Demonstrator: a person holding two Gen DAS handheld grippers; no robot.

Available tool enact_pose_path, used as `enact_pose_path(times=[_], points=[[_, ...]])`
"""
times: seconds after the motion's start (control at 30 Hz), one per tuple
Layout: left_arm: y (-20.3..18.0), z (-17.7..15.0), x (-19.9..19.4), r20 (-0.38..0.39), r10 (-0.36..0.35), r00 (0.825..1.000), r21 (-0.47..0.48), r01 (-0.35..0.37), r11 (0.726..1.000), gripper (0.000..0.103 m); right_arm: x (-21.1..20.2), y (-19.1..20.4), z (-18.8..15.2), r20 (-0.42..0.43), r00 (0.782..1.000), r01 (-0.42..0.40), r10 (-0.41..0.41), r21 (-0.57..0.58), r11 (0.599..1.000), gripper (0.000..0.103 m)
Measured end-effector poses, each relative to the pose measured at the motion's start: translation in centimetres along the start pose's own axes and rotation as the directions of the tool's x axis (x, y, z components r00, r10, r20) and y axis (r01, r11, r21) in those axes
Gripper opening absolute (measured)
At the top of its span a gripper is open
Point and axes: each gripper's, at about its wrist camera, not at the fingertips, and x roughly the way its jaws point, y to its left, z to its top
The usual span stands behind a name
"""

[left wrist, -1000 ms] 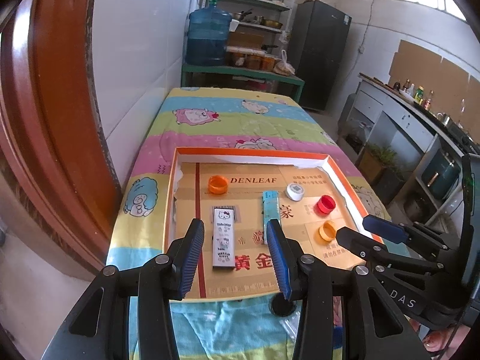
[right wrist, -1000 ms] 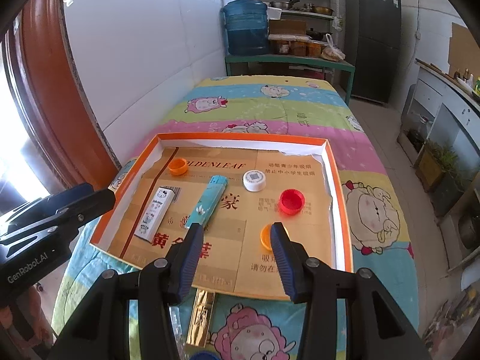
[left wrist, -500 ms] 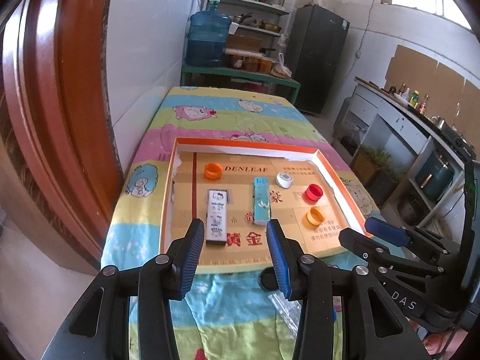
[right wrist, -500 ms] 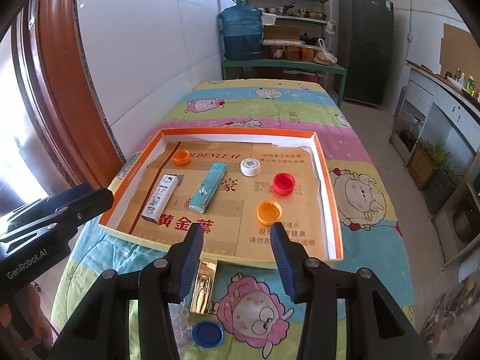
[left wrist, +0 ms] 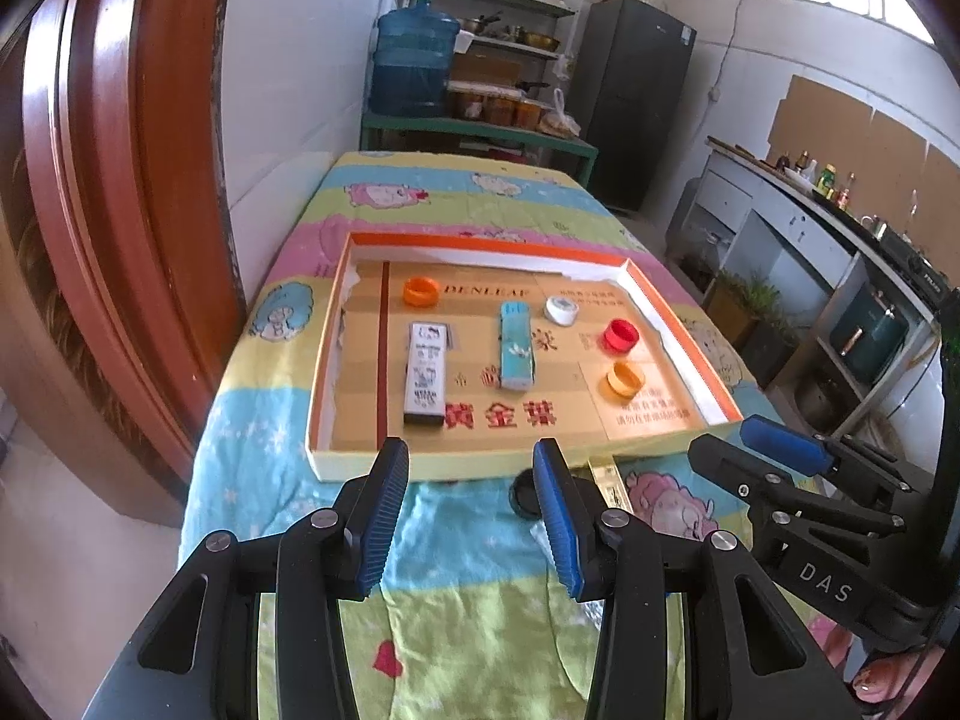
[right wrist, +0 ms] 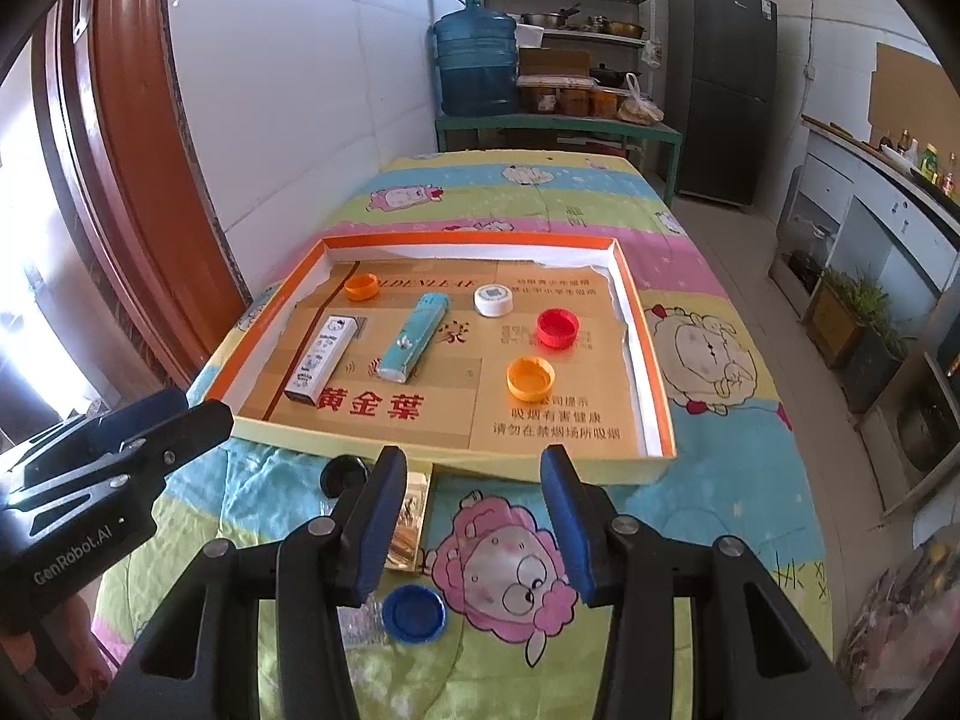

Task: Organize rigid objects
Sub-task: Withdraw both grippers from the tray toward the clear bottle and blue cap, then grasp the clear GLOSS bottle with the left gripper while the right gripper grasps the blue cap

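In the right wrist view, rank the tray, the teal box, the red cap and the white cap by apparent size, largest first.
1. Tray
2. Teal box
3. Red cap, white cap: near alike. Red looks slightly larger, but it lies nearer the camera, so I leave them unranked.

caps (right wrist: 530,378), lighters (right wrist: 414,336) in tray (right wrist: 653,385)

Cartoon-print table (right wrist: 708,546) carrying orange-rimmed tray (right wrist: 657,396) mid-frame; below it, blue cap (right wrist: 414,613), black cap (right wrist: 343,474), gold packet (right wrist: 411,519).
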Motion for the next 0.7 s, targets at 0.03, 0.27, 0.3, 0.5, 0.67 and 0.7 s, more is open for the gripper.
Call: enact_pose_path(times=[0.03, 0.27, 0.3, 0.5, 0.67, 0.7], points=[[-0.1, -0.1, 0.0, -0.004, -0.002, 1.000, -0.001, 0.002, 1.000, 0.045, 0.0, -0.1, -0.2, 0.001, 1.000, 0.003, -0.003, 0.003, 1.000, 0.046], [-1.6, -1.4, 0.9, -0.036, -0.017, 0.999, 0.013, 0.017, 1.000, 0.045, 0.0, -0.9, -1.7, -0.009, 1.000, 0.017, -0.017, 0.034, 0.999, 0.046], [-1.8, -1.6, 1.2, -0.044, -0.020, 0.999, 0.014, 0.021, 1.000, 0.045, 0.0, -1.1, -2.0, -0.011, 1.000, 0.020, -0.019, 0.038, 0.999, 0.046], [-3.5, -3.2, 2.3, -0.082, -0.020, 0.996, 0.008, 0.021, 1.000, 0.045, -0.4, -2.1, -3.2, -0.011, 1.000, 0.030, -0.029, 0.054, 0.998, 0.046], [-5.3, -4.6, 3.3, -0.110, -0.022, 0.994, 0.026, 0.025, 0.999, 0.045, -0.7, -2.9, -3.8, -0.003, 1.000, 0.022, -0.022, 0.065, 0.998, 0.046], [-5.6, -4.8, 3.5, -0.113, -0.011, 0.994, 0.034, 0.015, 0.999, 0.045, -0.8, -3.0, -3.9, -0.004, 1.000, 0.019, -0.019, 0.067, 0.998, 0.046]])
